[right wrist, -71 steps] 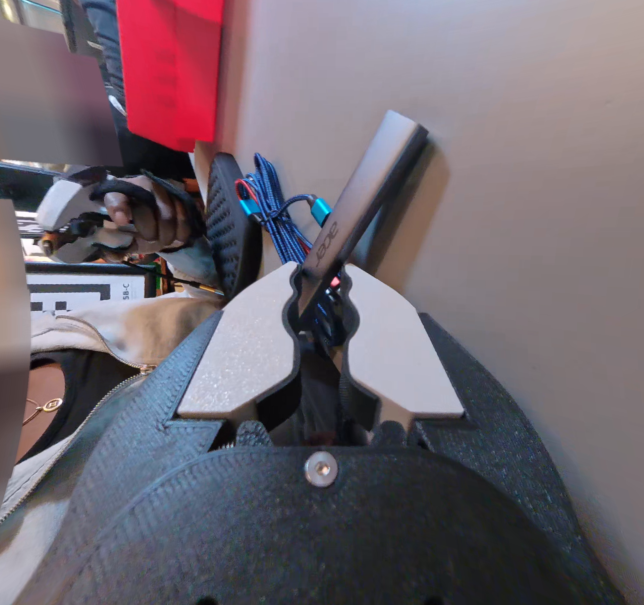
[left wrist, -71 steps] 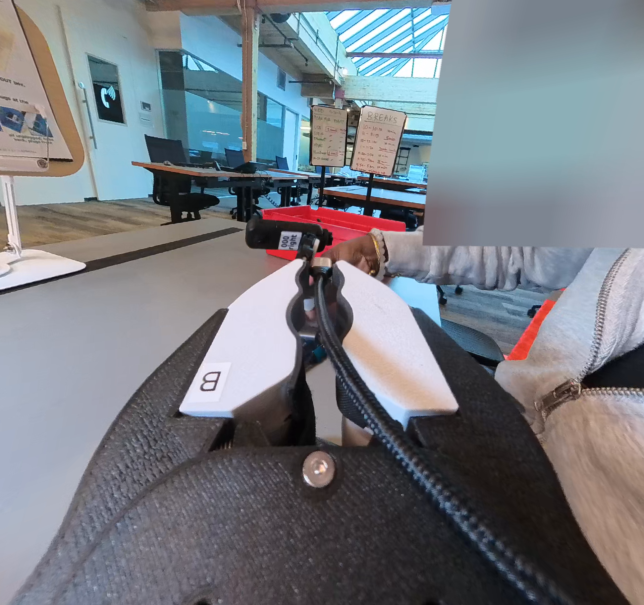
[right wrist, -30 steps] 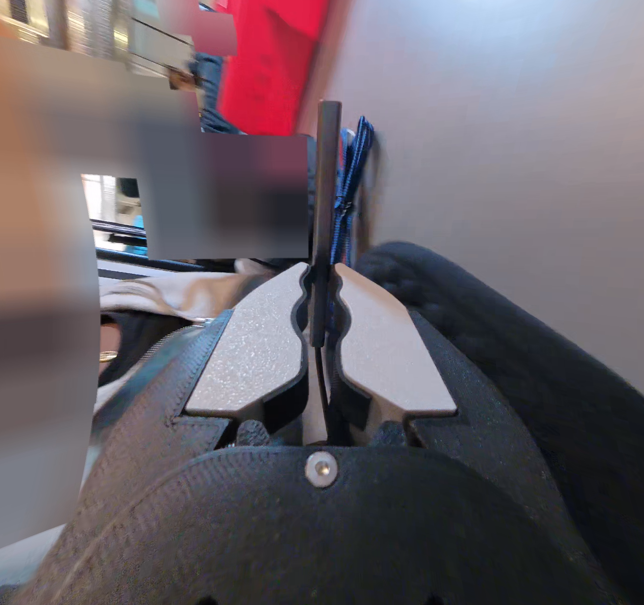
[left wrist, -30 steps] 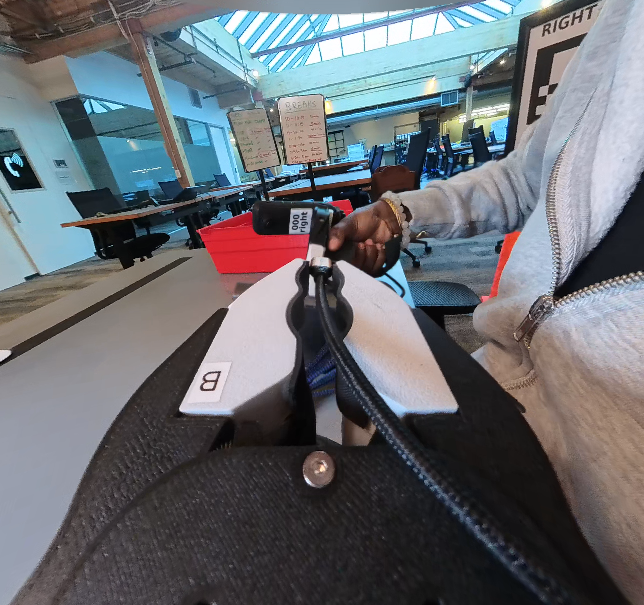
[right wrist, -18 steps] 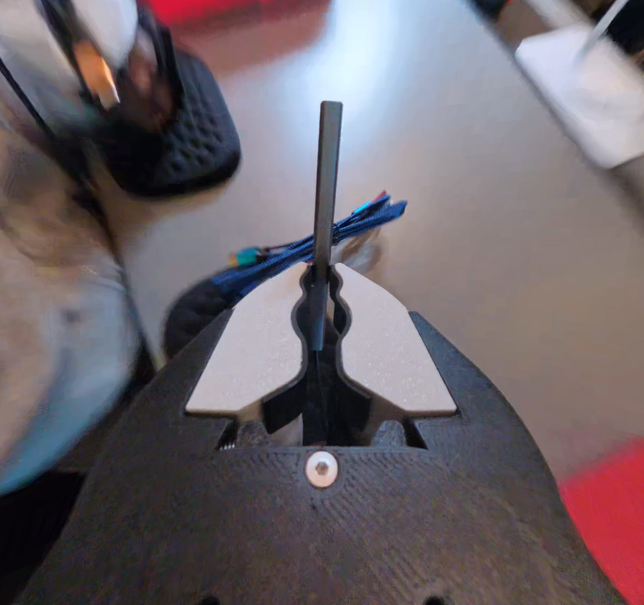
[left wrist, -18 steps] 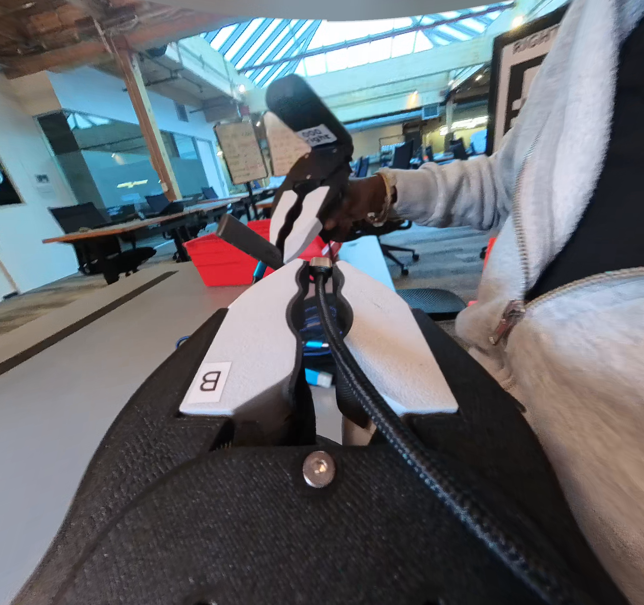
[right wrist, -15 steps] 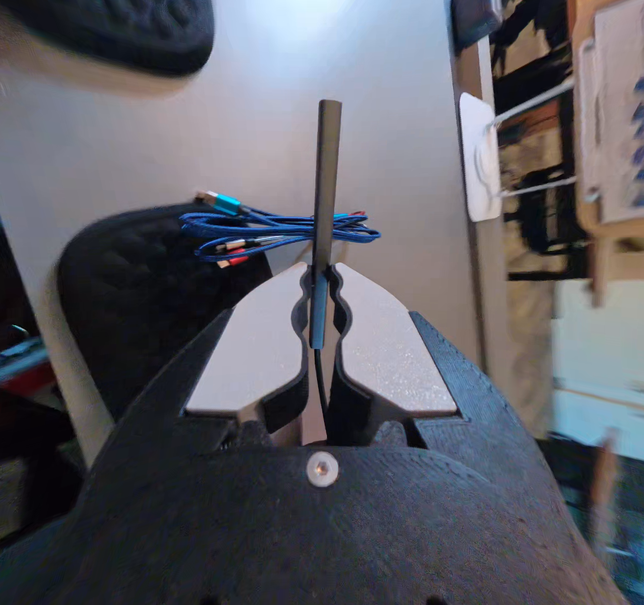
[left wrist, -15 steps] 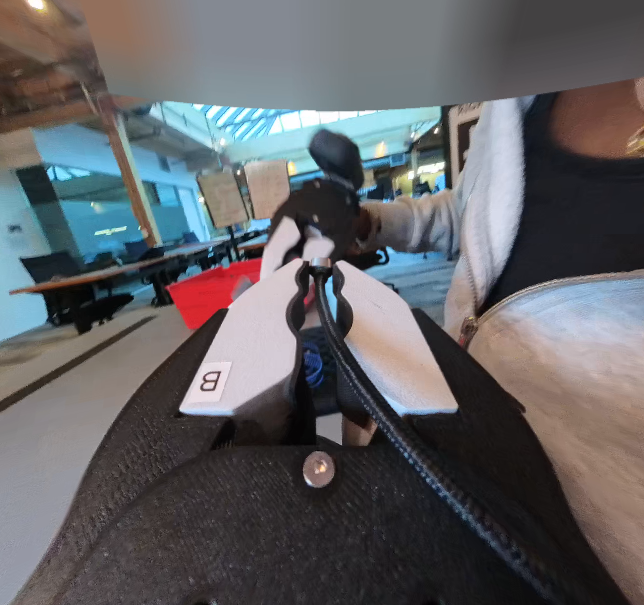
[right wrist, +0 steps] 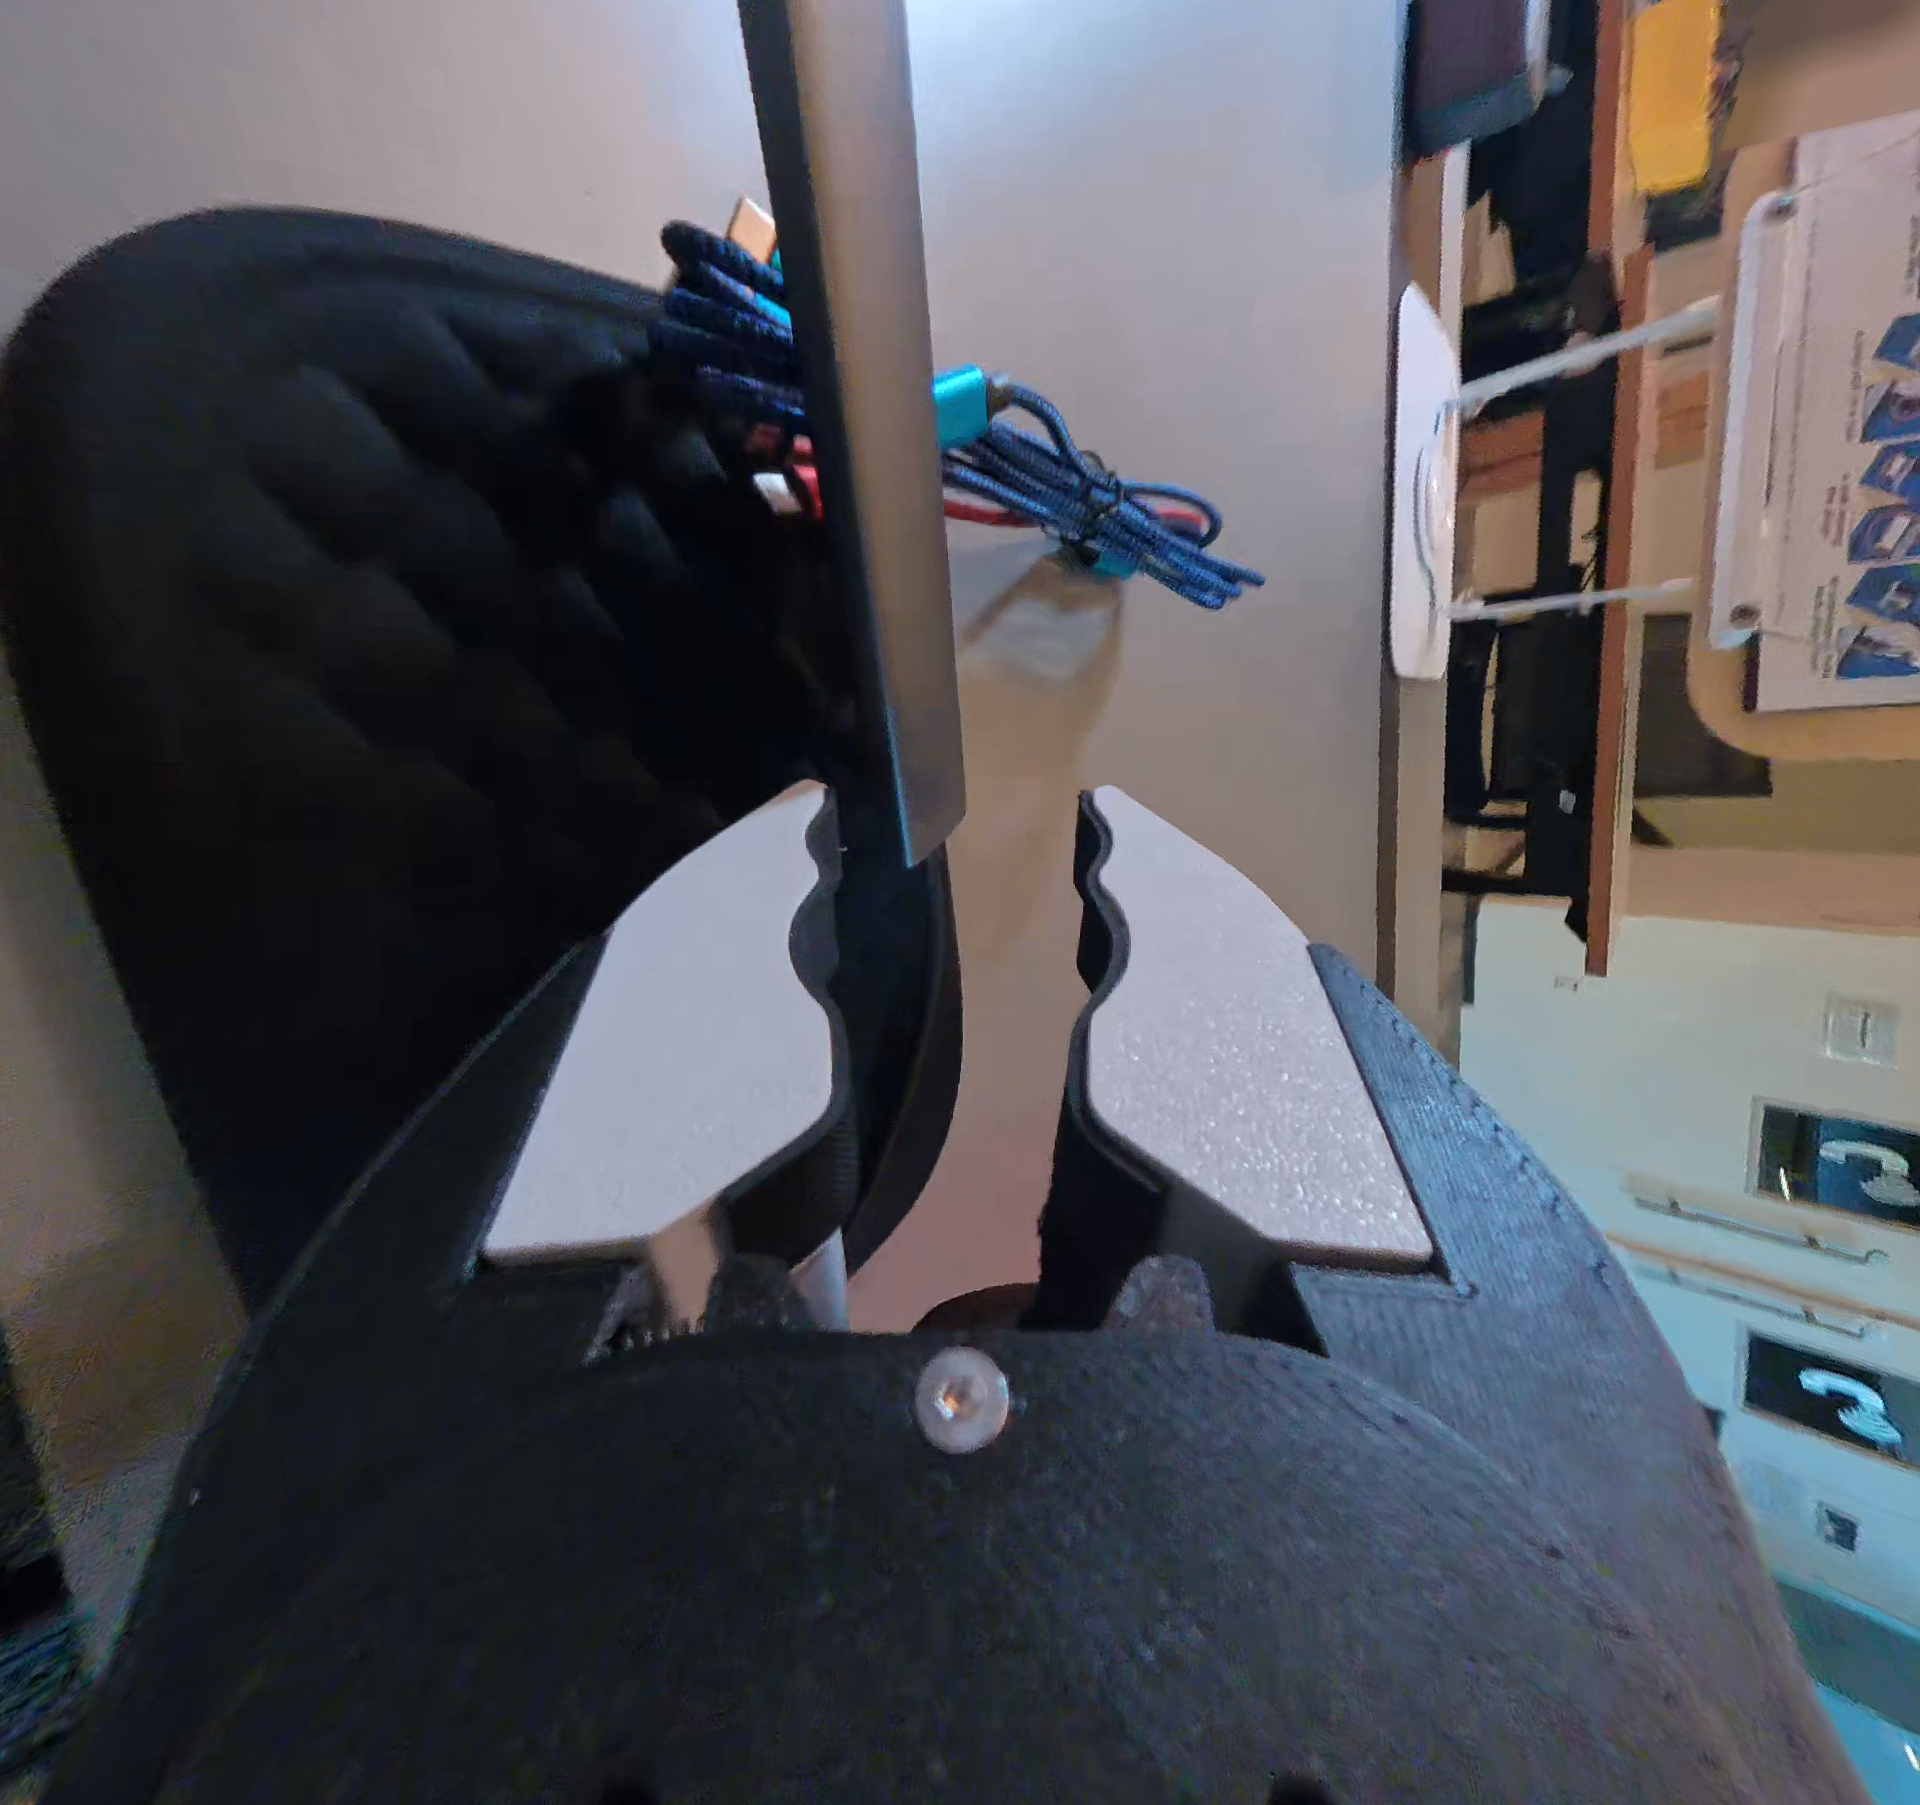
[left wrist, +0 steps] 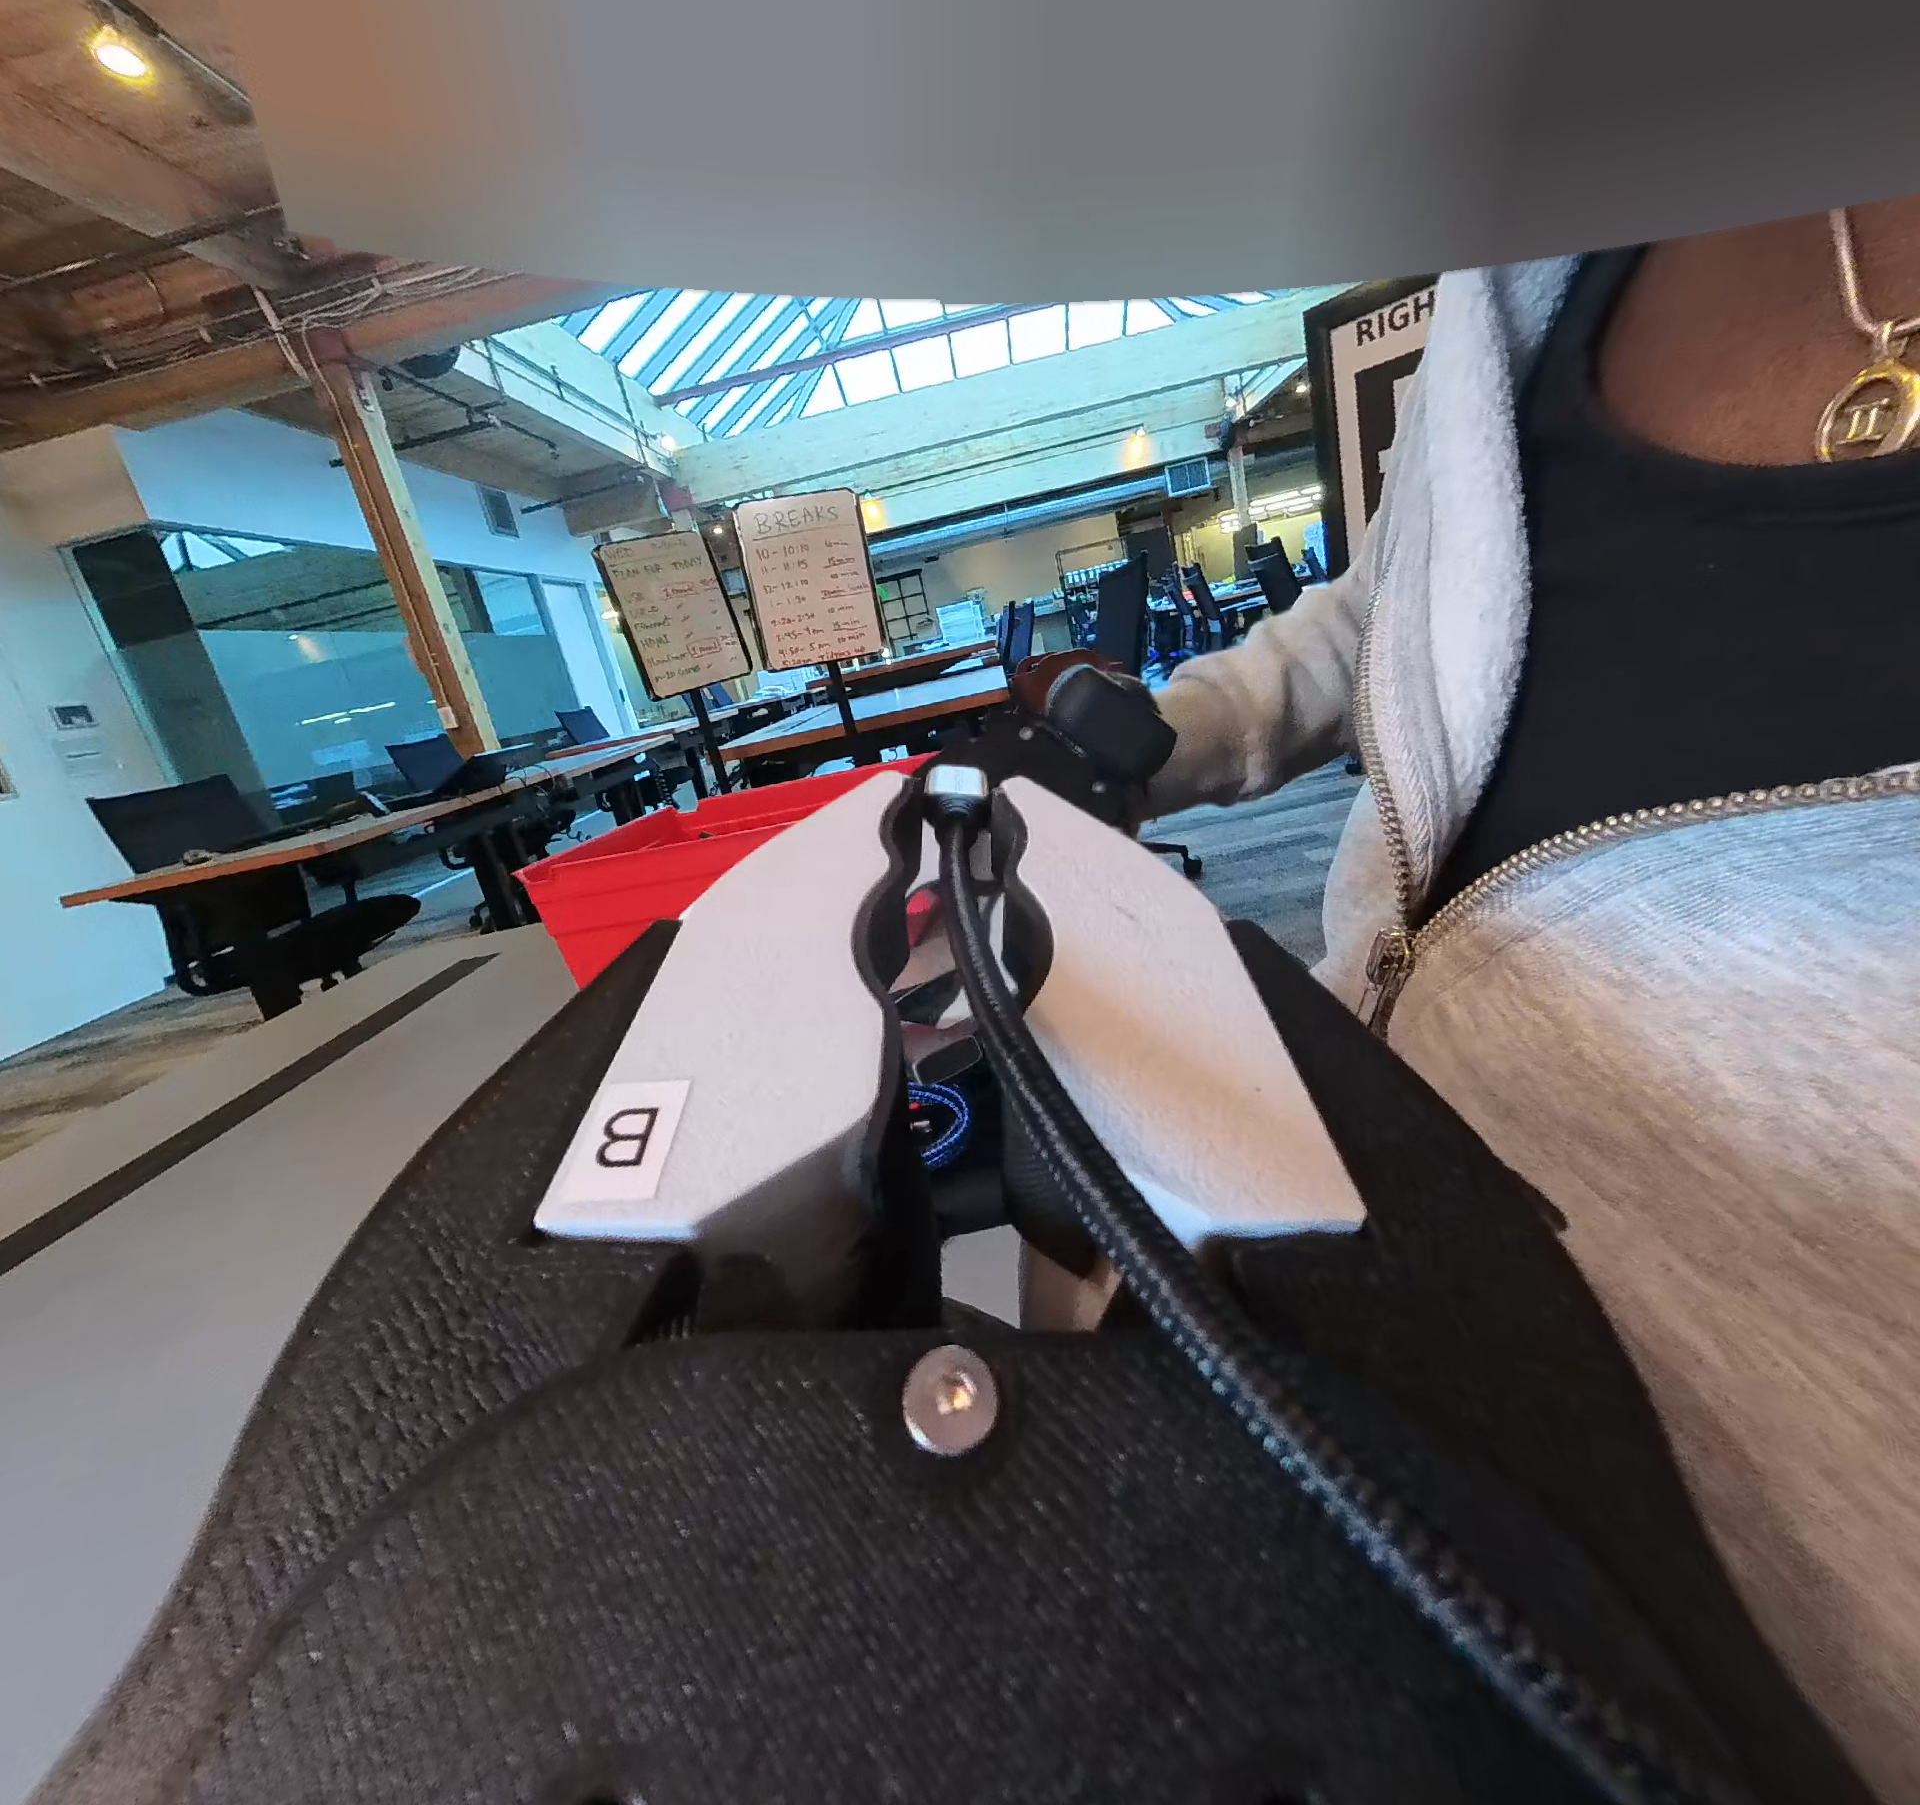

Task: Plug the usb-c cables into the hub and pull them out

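My left gripper (left wrist: 956, 805) is shut on a black braided cable (left wrist: 1049, 1111), whose silver plug (left wrist: 954, 781) sticks out past the fingertips. In the right wrist view my right gripper (right wrist: 958, 810) is open. The grey hub (right wrist: 852, 353) stands between the jaws with its near end against the left finger (right wrist: 707, 1007), and the right finger is clear of it. The hub's black lead (right wrist: 930, 1038) curves down between the fingers. A bundle of blue cables (right wrist: 1091, 508) lies on the grey table (right wrist: 1143, 145) behind the hub. The other gripper (left wrist: 1096, 732) shows just beyond the plug.
A red bin (left wrist: 644, 882) stands on the table ahead of the left gripper. The left gripper's black body (right wrist: 312, 612) fills the left of the right wrist view. A white stand base (right wrist: 1418, 488) sits at the table's edge. The person's grey jacket (left wrist: 1662, 1132) is close on the right. One gripper's finger ends stand about 20 cm off the other's.
My right gripper has opened and no longer clamps the hub, which has turned so its wide face shows. My left gripper stays shut on the black cable.
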`<action>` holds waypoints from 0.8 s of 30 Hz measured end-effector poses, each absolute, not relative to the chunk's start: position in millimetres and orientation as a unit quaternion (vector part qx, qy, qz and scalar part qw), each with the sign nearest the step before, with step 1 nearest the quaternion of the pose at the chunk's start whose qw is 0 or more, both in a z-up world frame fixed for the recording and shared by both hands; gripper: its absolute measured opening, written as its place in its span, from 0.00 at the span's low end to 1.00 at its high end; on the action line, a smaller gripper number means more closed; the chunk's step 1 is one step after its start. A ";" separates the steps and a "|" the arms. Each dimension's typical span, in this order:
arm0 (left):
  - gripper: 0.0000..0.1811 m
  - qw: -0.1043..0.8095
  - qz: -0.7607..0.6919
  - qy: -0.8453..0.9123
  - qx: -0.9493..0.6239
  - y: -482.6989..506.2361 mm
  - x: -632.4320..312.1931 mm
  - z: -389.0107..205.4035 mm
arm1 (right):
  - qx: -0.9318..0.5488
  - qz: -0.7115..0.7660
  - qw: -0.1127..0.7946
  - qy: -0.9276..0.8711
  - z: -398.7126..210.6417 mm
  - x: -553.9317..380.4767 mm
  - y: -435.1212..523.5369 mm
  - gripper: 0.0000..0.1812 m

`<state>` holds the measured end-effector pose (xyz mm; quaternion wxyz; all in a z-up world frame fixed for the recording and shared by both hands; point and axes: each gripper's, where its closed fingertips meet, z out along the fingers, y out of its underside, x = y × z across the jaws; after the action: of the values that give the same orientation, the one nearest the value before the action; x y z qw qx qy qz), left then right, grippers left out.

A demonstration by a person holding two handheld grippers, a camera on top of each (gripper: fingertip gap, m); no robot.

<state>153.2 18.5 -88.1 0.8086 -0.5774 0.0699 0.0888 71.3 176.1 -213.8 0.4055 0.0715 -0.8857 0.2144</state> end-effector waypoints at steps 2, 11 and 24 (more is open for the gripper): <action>0.07 0.811 0.087 0.067 -0.575 17.3 152.2 -87.4 | 0.089 0.242 0.411 -0.874 -214.5 72.1 172.3 0.22; 0.07 0.806 0.088 0.066 -0.581 19.7 151.4 -90.1 | 0.125 0.252 0.501 -0.818 -216.4 65.5 160.3 0.08; 0.07 0.813 0.088 0.031 -0.575 15.5 142.8 -83.1 | -0.429 0.623 -0.165 -0.633 -134.3 47.1 130.6 0.05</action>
<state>142.8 15.5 -83.1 0.8131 -0.5745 0.0312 0.0884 47.1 130.6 -134.3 -0.1653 -0.4289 -0.6330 0.6230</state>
